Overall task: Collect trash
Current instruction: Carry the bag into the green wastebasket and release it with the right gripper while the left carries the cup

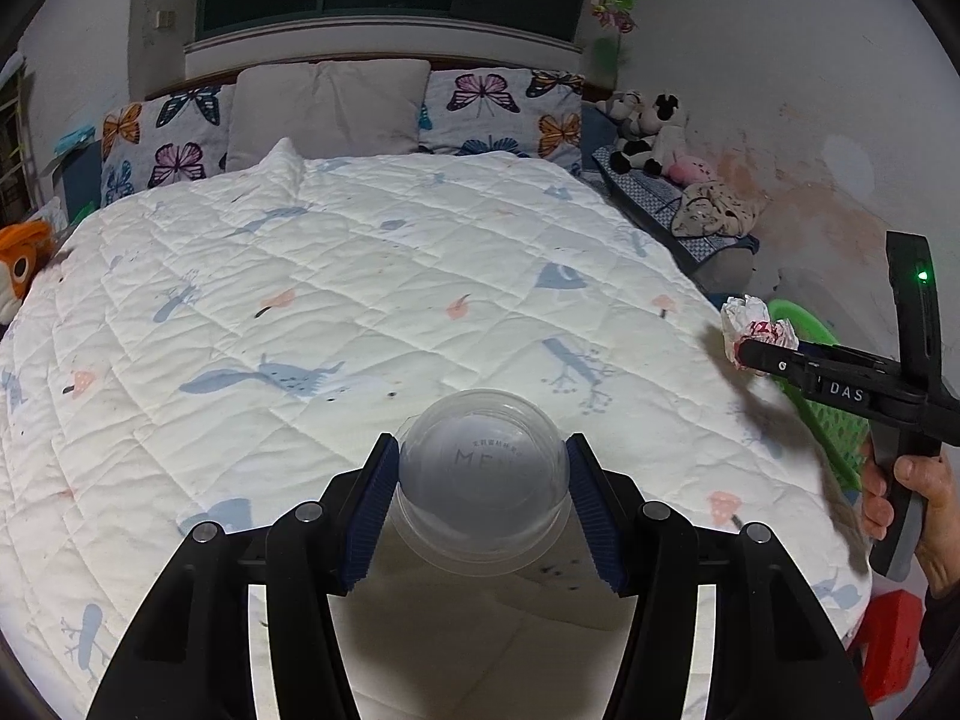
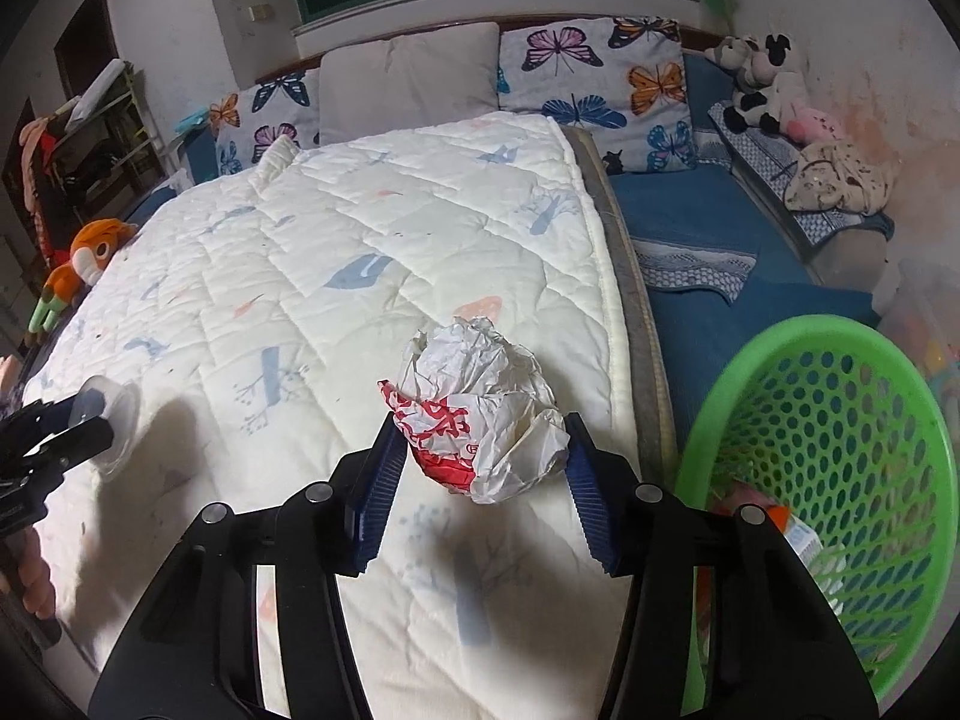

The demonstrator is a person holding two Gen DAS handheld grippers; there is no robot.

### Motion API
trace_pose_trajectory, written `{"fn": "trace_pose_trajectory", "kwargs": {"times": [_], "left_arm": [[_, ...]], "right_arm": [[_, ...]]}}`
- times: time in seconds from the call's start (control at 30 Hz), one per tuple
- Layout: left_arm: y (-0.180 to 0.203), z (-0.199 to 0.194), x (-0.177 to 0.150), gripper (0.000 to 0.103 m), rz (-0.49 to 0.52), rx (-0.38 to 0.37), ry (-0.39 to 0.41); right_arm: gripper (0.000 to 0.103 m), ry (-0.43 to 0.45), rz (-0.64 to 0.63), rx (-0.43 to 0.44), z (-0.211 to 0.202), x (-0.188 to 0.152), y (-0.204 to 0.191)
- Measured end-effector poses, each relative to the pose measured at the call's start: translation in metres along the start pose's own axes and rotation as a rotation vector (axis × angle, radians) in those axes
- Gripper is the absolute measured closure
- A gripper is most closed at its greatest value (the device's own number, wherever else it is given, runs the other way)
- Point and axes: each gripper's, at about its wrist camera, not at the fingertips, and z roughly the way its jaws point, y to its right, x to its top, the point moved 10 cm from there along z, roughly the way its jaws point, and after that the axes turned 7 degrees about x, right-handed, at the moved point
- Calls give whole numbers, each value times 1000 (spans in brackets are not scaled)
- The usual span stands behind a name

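A clear plastic dome cup lid sits between the blue pads of my left gripper, which is shut on it above the white quilted bed. My right gripper is shut on a crumpled white and red paper wrapper, held over the bed's right edge. From the left wrist view the right gripper shows at the far right with the wrapper in its tips. From the right wrist view the left gripper with the lid is at the far left.
A green perforated basket stands on the floor right of the bed with some rubbish inside. Butterfly pillows line the headboard. An orange plush toy lies at the bed's left edge. Stuffed animals sit on a blue side bench. A red stool stands low at right.
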Motion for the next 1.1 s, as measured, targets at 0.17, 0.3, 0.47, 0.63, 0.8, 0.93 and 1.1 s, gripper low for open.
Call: {"fn": "trace_pose_trajectory", "kwargs": {"times": [0.17, 0.3, 0.47, 0.63, 0.8, 0.93, 1.1], "left_arm": [[22, -5, 1, 48, 28, -19, 3], [43, -8, 2, 48, 52, -41, 5], [75, -9, 2, 48, 81, -75, 4], [104, -10, 5, 48, 113, -100, 6], [132, -14, 8, 48, 146, -124, 15], [152, -14, 11, 48, 168, -139, 18], [174, -13, 12, 48, 191, -155, 16]], "right_arm": [[50, 13, 14, 0, -21, -6, 3], [50, 20, 21, -14, -37, -13, 11], [50, 32, 47, -29, -57, -23, 26], [50, 35, 68, -60, -74, -34, 44], [50, 44, 100, -94, -92, -46, 69], [50, 48, 123, -121, -104, -54, 88], [50, 55, 167, -149, -117, -65, 115]]}}
